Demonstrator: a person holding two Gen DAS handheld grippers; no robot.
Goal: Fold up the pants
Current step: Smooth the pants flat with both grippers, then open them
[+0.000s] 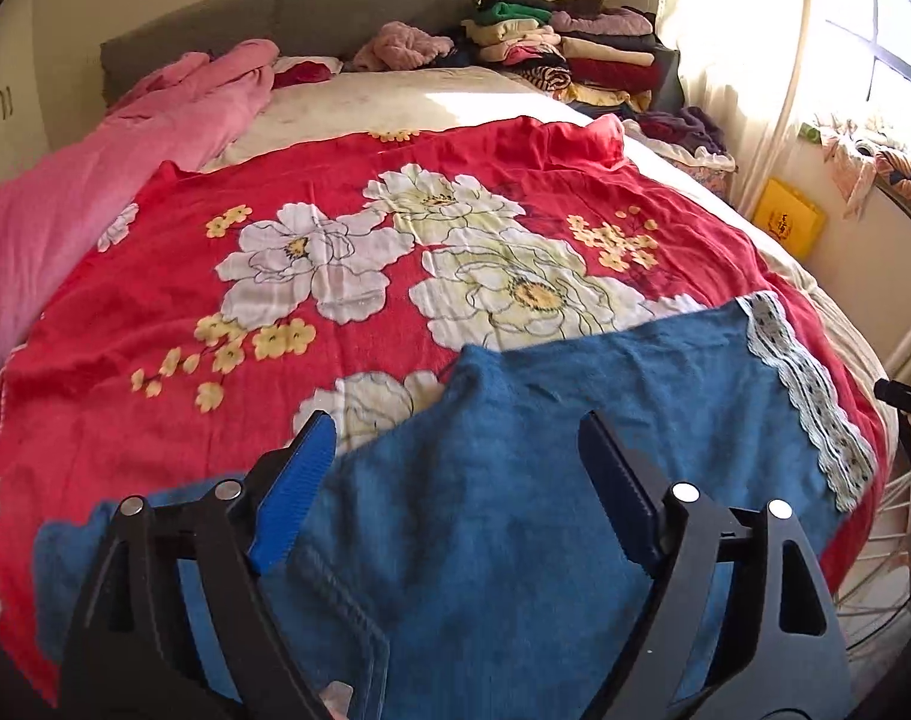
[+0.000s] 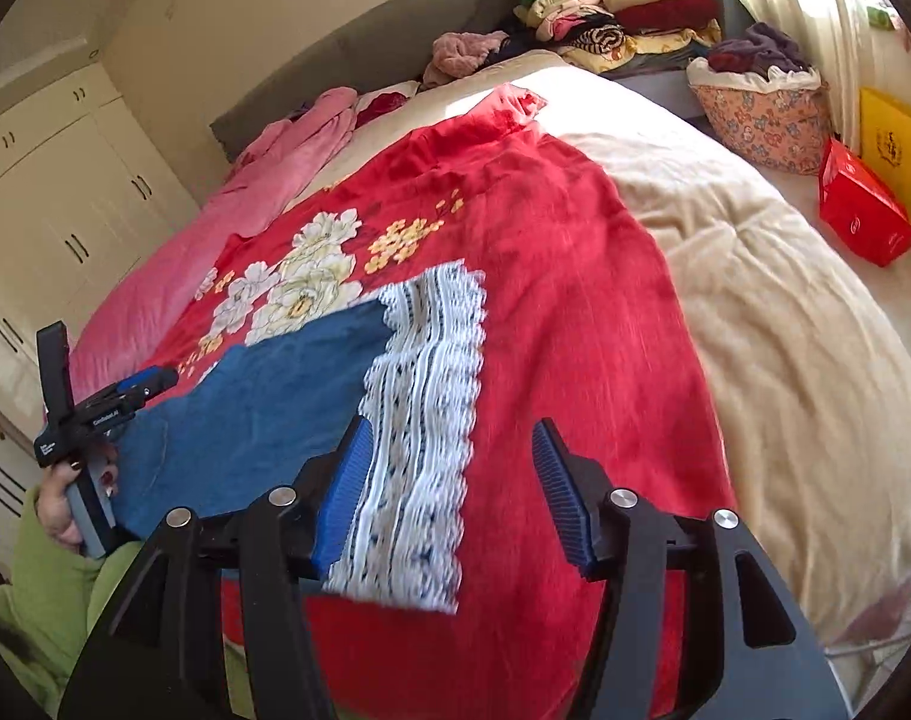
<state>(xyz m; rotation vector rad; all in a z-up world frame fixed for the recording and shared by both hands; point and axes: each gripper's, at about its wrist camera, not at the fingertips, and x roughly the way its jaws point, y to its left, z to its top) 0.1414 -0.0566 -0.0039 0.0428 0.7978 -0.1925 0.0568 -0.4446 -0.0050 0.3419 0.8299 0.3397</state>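
The blue pants (image 1: 515, 450) lie flat on the red flowery blanket (image 1: 335, 192) on the bed. Both hand-held grippers – left (image 1: 455, 504) and right (image 2: 455, 492) – are open, holding nothing. The pants look soft and floppy – best grabbed at the lacy hem (image 2: 419, 420) and waist.

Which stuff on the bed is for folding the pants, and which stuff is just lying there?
For the job:
blue pants with lace hem
left gripper, open
right gripper, open

Just lying there:
red flowered sheet
pink blanket
pile of folded clothes
flowered basket
red box
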